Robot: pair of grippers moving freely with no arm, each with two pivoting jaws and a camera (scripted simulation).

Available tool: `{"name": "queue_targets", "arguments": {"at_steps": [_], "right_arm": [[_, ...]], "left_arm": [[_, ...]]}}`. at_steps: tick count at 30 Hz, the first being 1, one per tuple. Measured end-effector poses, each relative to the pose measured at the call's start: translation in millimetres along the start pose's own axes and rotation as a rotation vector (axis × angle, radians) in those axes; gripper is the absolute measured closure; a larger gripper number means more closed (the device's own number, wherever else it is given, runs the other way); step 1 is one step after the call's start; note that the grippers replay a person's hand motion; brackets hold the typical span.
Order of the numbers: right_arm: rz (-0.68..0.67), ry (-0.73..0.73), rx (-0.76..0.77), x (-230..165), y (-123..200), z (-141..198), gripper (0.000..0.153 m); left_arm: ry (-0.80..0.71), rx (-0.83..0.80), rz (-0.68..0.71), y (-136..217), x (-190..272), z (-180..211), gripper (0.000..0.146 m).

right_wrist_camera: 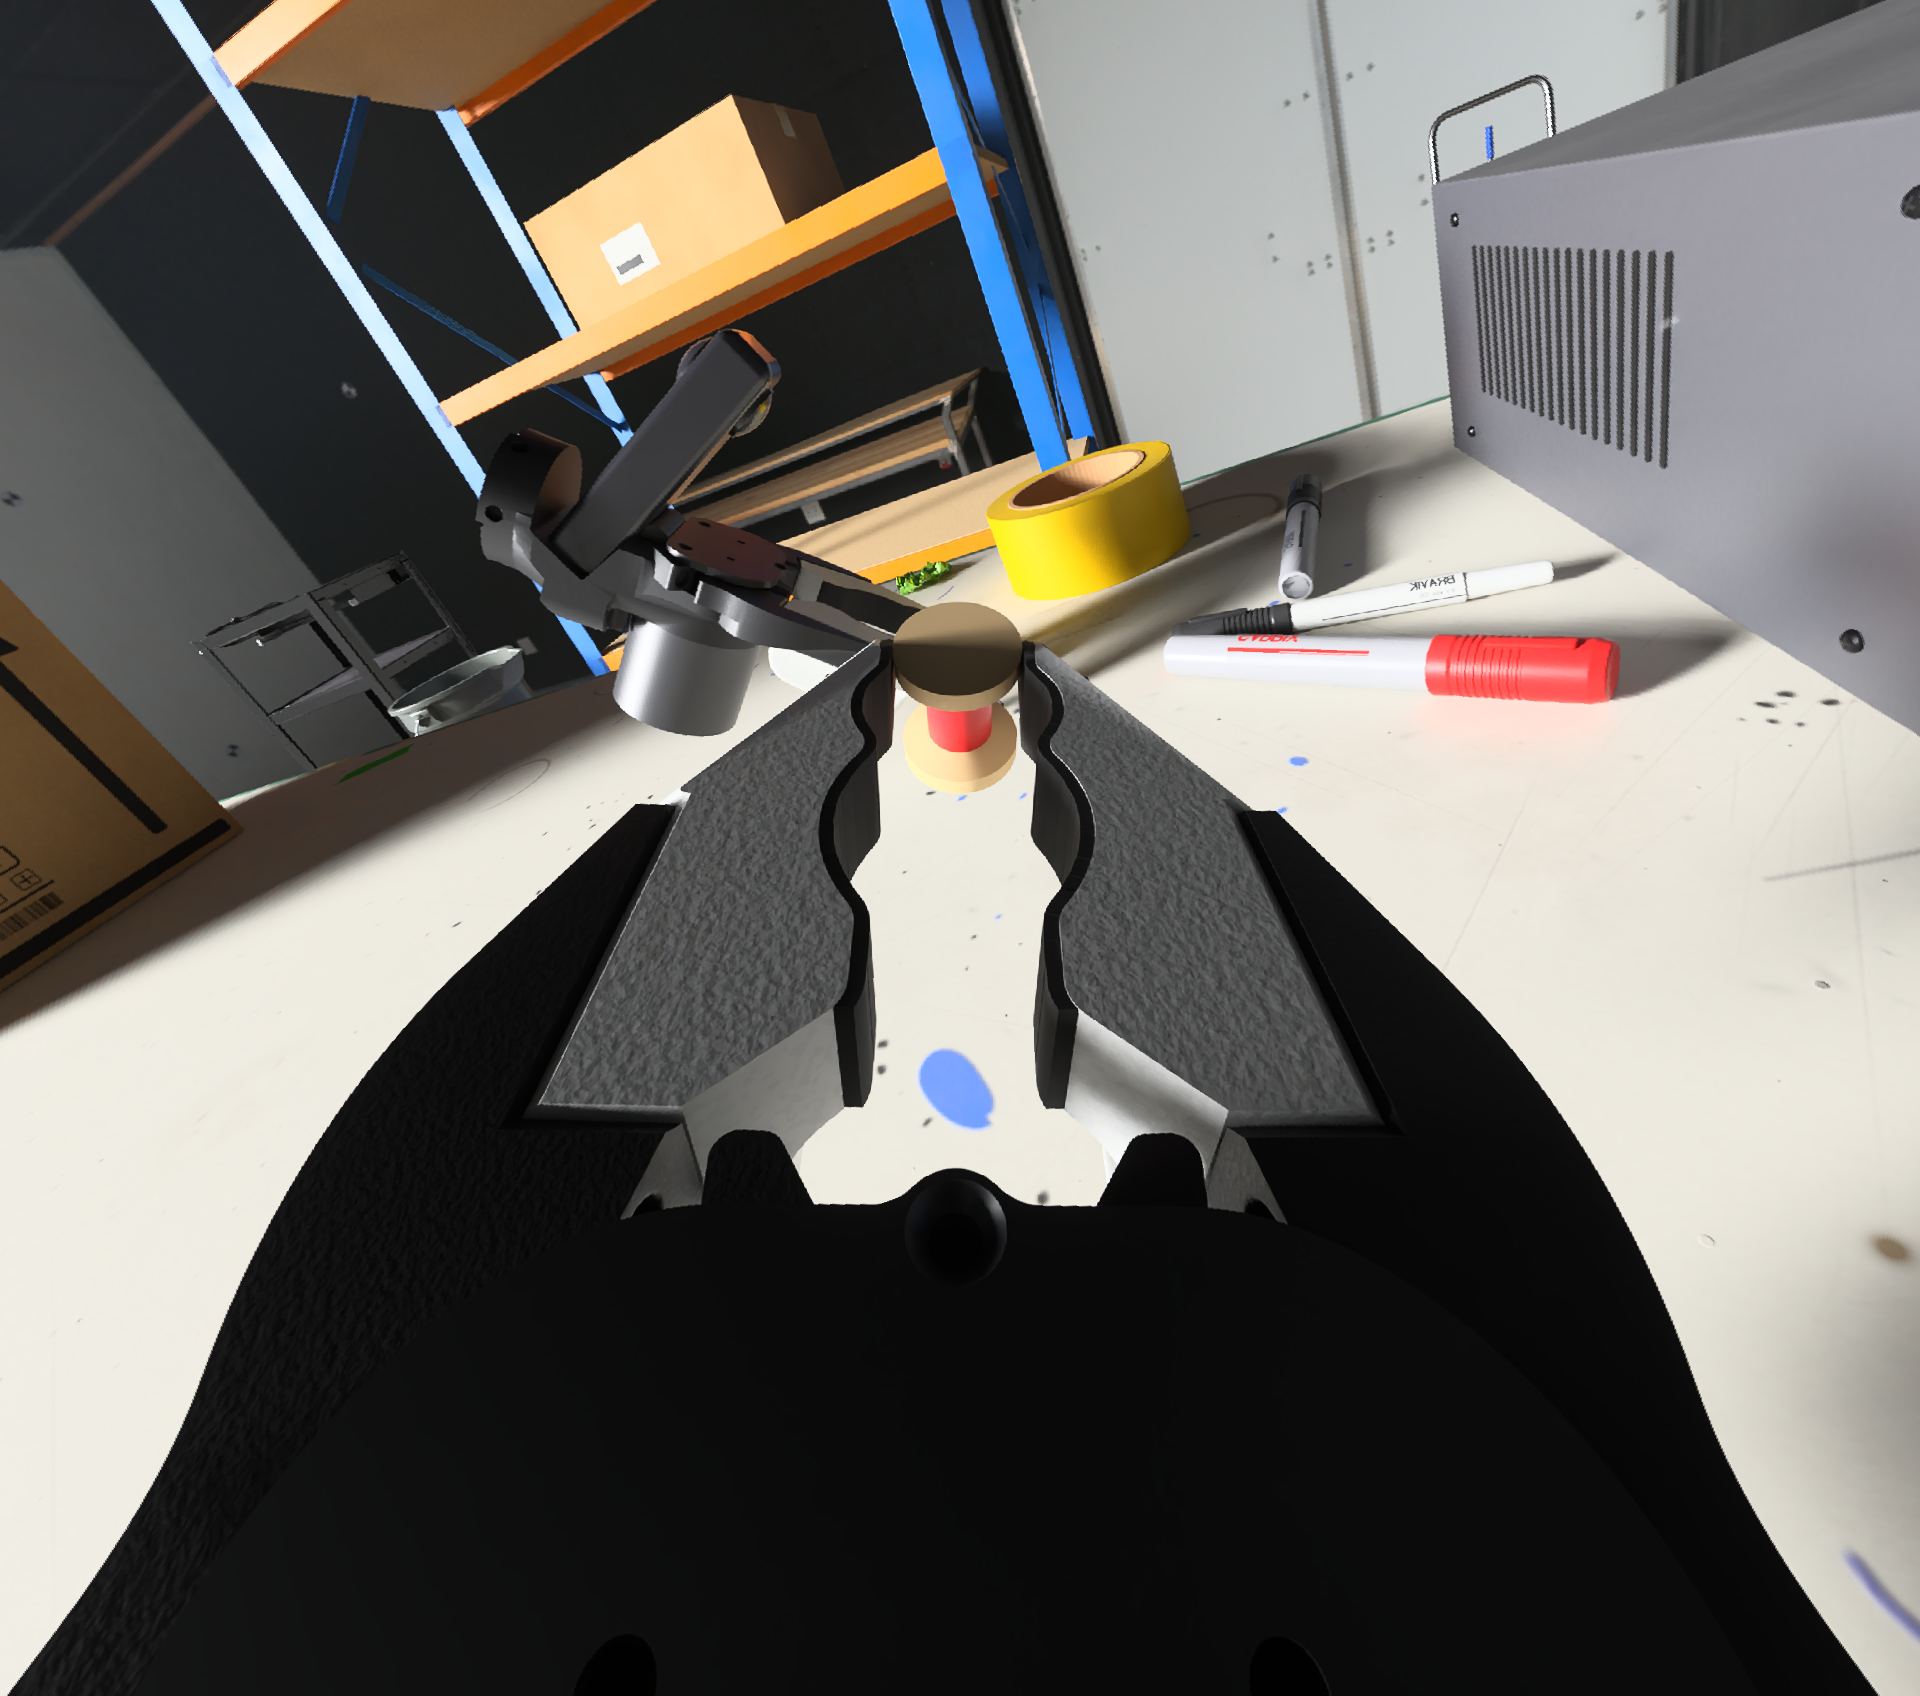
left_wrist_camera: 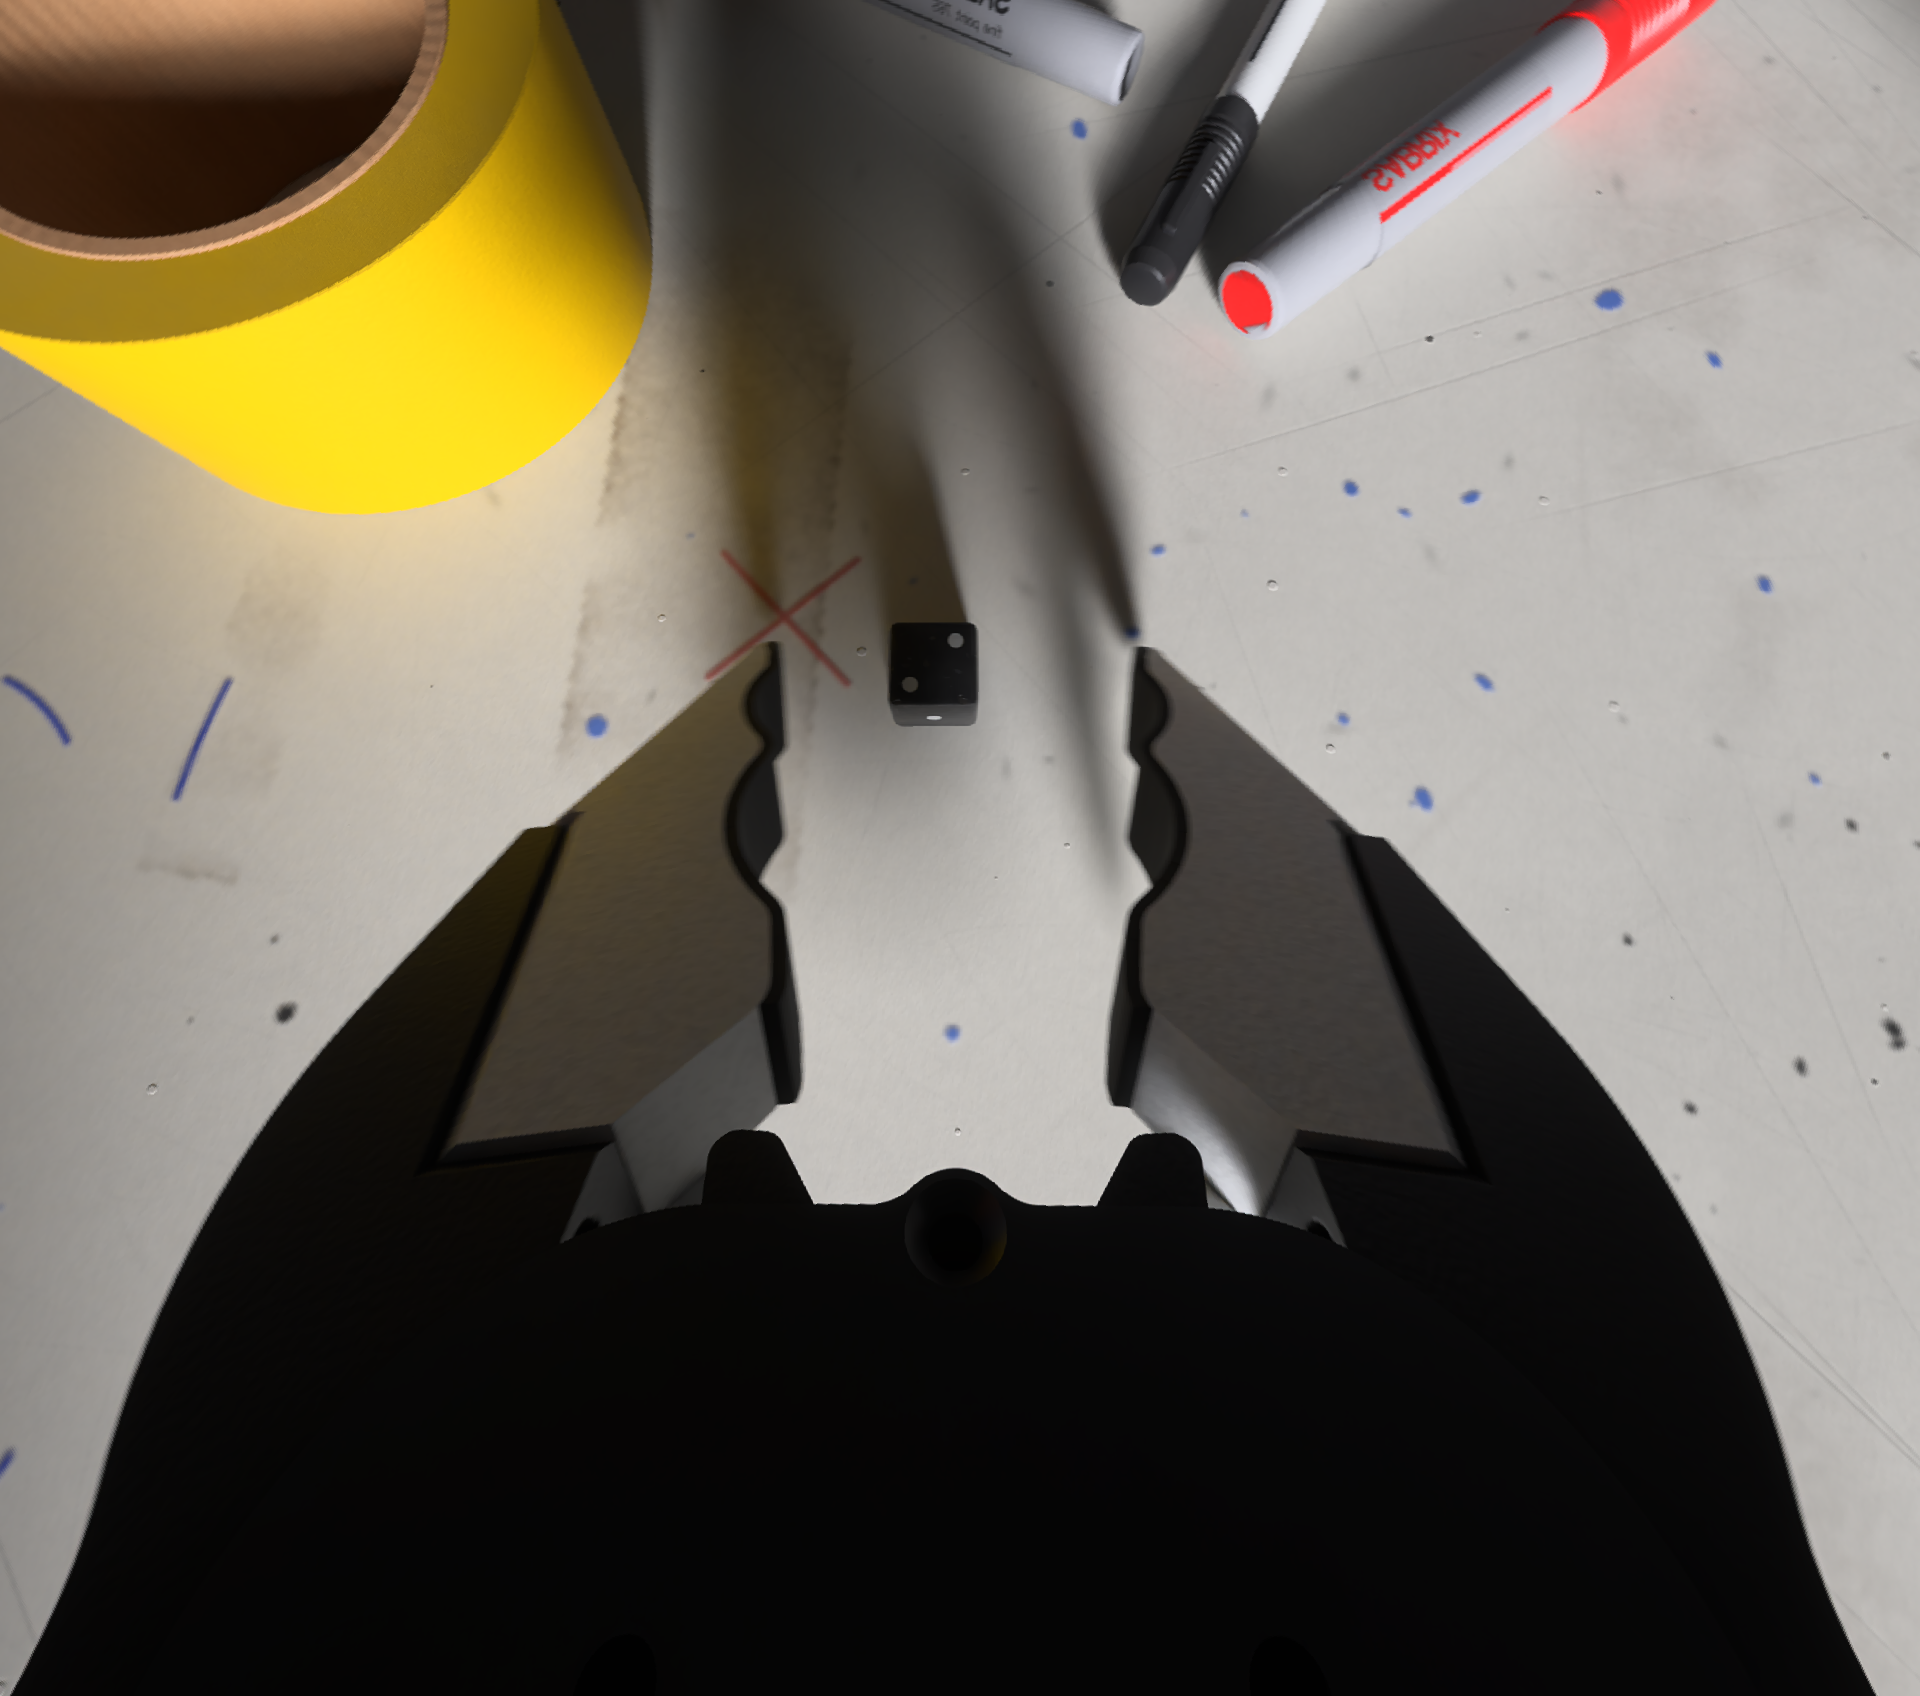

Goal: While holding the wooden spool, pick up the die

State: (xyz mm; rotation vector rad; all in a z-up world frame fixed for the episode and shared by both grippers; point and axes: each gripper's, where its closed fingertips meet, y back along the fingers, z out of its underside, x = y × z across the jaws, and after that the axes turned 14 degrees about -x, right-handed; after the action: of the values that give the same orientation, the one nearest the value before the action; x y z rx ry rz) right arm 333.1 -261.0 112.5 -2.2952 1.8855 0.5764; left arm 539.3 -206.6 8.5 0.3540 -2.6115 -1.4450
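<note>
Right claw (right_wrist_camera: pixel 957 678) clenched on the wooden spool (right_wrist_camera: pixel 957 696) at frame centre, axis upright; left claw (left_wrist_camera: pixel 957 659) spread wide over the die (left_wrist_camera: pixel 933 673), flat on the surface (left_wrist_camera: pixel 1455 815), seen only in the left wrist view.

Black die (left_wrist_camera: pixel 933 673) flat on the speckled tabletop; red-cored wooden spool (right_wrist_camera: pixel 958 696) upright, its top flange clamped.

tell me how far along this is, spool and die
Done: the right gripper has its fingers shut on the wooden spool. In hand: the left gripper is open, with the black die on the table between its fingertips. Left: shutting on the die and lifting it.
</note>
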Motion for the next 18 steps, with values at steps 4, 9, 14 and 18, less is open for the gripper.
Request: {"name": "queue_targets", "arguments": {"at_steps": [4,9,14,18], "right_arm": [[-0.002,-0.006,0.001,1,0,0,0.129],[0.000,-0.004,0.001,1,0,0,0.129],[0.000,-0.004,0.001,1,0,0,0.129],[-0.002,-0.009,0.006,1,1,-1,0.129]], "left_arm": [[0.020,-0.011,-0.001,-1,-4,1,0.117],[-0.012,-0.020,-0.016,4,-2,6,0.130],[-0.013,0.009,0.030,27,15,15,0.130],[-0.050,0.046,0.120,75,56,30,0.130]]}}
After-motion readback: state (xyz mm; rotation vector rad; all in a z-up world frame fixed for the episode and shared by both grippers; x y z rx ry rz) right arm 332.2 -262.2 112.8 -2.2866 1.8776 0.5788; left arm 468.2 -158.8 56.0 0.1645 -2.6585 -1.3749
